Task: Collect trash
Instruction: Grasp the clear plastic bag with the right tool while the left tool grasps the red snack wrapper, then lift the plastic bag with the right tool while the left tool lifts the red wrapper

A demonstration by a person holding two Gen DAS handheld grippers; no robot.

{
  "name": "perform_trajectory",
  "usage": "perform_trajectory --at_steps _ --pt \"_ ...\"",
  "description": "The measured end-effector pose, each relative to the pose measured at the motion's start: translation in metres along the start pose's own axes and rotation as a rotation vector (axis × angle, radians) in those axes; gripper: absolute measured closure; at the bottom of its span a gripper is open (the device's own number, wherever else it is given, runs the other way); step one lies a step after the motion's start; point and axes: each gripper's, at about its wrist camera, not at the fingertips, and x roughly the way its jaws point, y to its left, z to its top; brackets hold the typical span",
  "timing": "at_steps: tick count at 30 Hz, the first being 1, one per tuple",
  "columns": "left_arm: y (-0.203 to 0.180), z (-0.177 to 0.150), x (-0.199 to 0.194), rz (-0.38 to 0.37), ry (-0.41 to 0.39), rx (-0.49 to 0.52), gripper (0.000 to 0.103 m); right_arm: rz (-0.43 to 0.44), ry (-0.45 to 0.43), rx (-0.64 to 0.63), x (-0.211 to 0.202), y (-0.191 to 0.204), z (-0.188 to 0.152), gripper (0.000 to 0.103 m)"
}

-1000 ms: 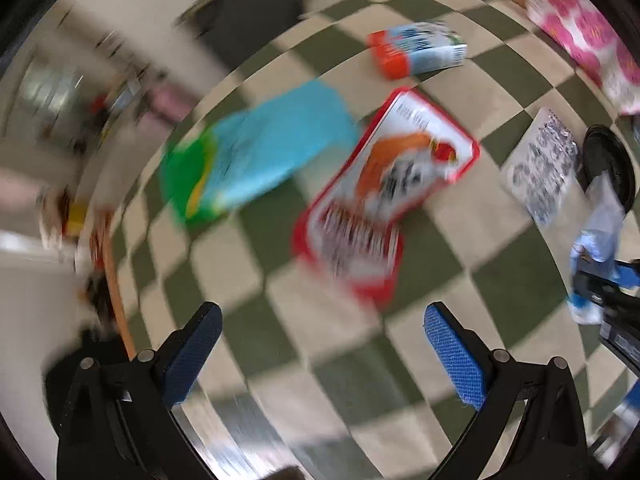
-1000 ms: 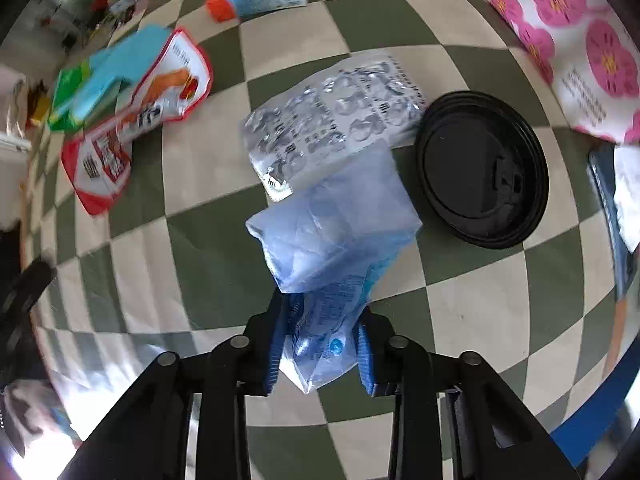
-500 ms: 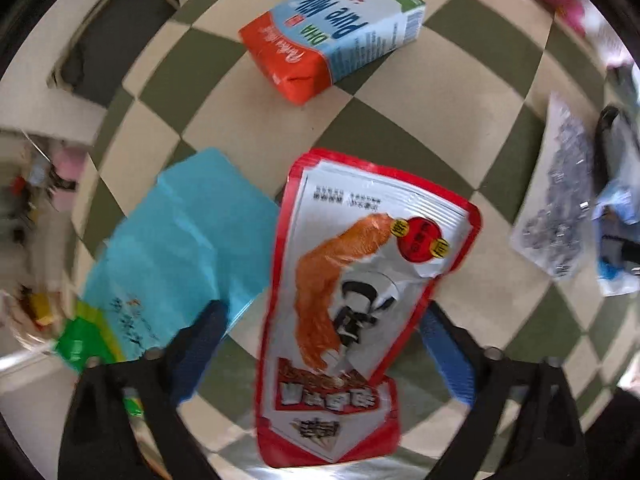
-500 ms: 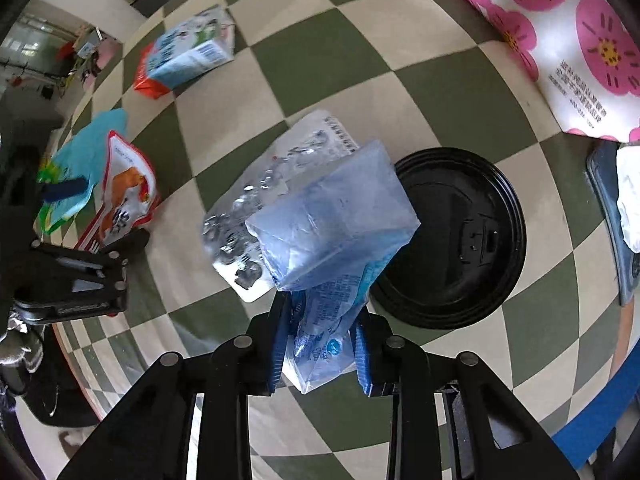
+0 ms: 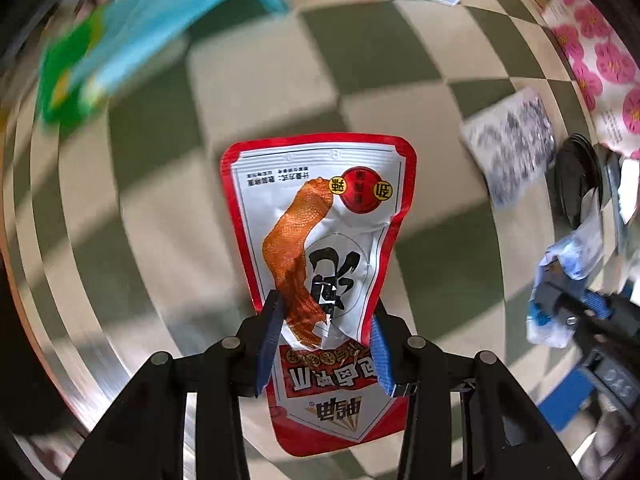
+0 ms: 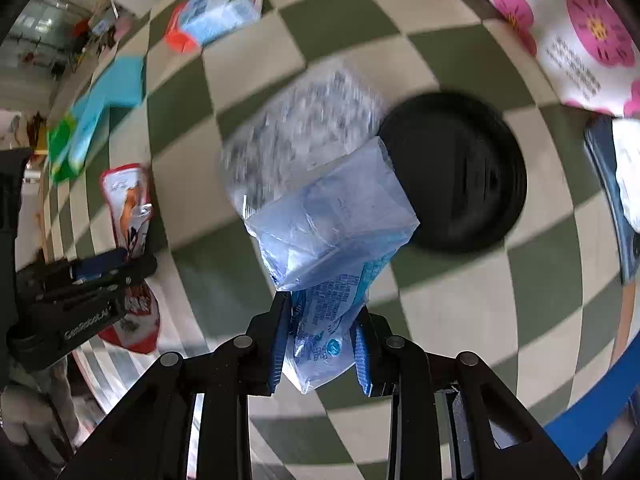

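Note:
My left gripper [image 5: 324, 344] is shut on a red and white snack pouch [image 5: 320, 216] and holds it above the green and cream checkered floor. The pouch also shows in the right wrist view [image 6: 130, 204]. My right gripper [image 6: 322, 344] is shut on a crumpled pale blue plastic bag [image 6: 332, 224], held above the floor. The right gripper with its bag appears at the right edge of the left wrist view [image 5: 568, 280].
On the floor lie a clear printed wrapper [image 6: 304, 128], a black round lid [image 6: 456, 172], a blue and orange milk carton [image 6: 216, 16] and a cyan and green bag [image 6: 96, 112]. A pink flowered bag [image 6: 572, 28] lies at the far right.
My left gripper closed on the red snack pouch and lifted it off the floor. My right gripper still holds the blue bag and has shifted slightly.

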Motion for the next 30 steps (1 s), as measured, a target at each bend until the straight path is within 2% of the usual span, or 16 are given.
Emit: perform_trajectory --at_steps 2,3,5,6,9,11,13,14,15,16,18,19,22,25,27,30 --pt "0.005 -0.020 0.003 -0.027 -0.011 -0.063 0.066 -0.014 0.017 -0.016 0.004 0.001 -0.010 0.073" --pt "0.005 -0.026 0.004 -0.026 -0.020 -0.090 0.063 -0.021 0.022 -0.018 0.006 0.001 -0.013 0.073" --pt "0.011 -0.030 0.006 -0.030 -0.045 -0.120 0.059 -0.030 0.039 -0.012 0.013 0.003 -0.016 0.073" --pt "0.010 -0.032 0.005 -0.036 -0.058 -0.150 0.059 -0.033 0.046 -0.007 0.016 0.003 -0.016 0.070" --pt "0.019 -0.035 0.009 -0.048 -0.082 -0.226 0.059 -0.010 0.046 -0.013 0.023 0.007 -0.007 0.044" --pt "0.020 -0.041 0.009 -0.042 -0.098 -0.231 0.060 -0.040 0.042 -0.041 0.026 0.017 -0.001 0.042" --pt "0.015 -0.045 0.010 -0.040 -0.108 -0.212 0.069 -0.081 0.035 -0.063 0.028 0.025 0.000 0.042" --pt "0.014 -0.044 0.009 -0.023 -0.108 -0.207 0.069 -0.104 0.025 -0.077 0.029 0.029 0.000 0.042" --pt "0.014 -0.032 0.008 -0.014 -0.108 -0.202 0.071 -0.118 0.015 -0.083 0.029 0.034 -0.004 0.045" --pt "0.007 -0.033 0.008 -0.007 -0.112 -0.198 0.072 -0.137 0.001 -0.090 0.029 0.035 -0.006 0.056" --pt "0.001 -0.035 0.004 0.011 -0.126 -0.204 0.074 -0.108 -0.029 -0.116 0.028 0.043 -0.018 0.079" --pt "-0.004 -0.026 -0.002 0.014 -0.131 -0.200 0.077 -0.102 -0.024 -0.122 0.029 0.044 -0.021 0.083" --pt "-0.018 -0.033 -0.016 0.045 -0.174 -0.166 0.091 -0.099 -0.037 -0.153 0.022 0.036 -0.025 0.088" --pt "-0.024 -0.038 -0.022 0.026 -0.184 -0.163 0.094 -0.084 -0.055 -0.150 0.017 0.035 -0.030 0.089" --pt "-0.022 -0.043 -0.025 0.021 -0.194 -0.176 0.095 -0.077 -0.068 -0.151 0.007 0.028 -0.054 0.089" --pt "-0.020 -0.051 -0.031 0.010 -0.211 -0.186 0.097 -0.067 -0.082 -0.152 -0.002 0.028 -0.061 0.090"
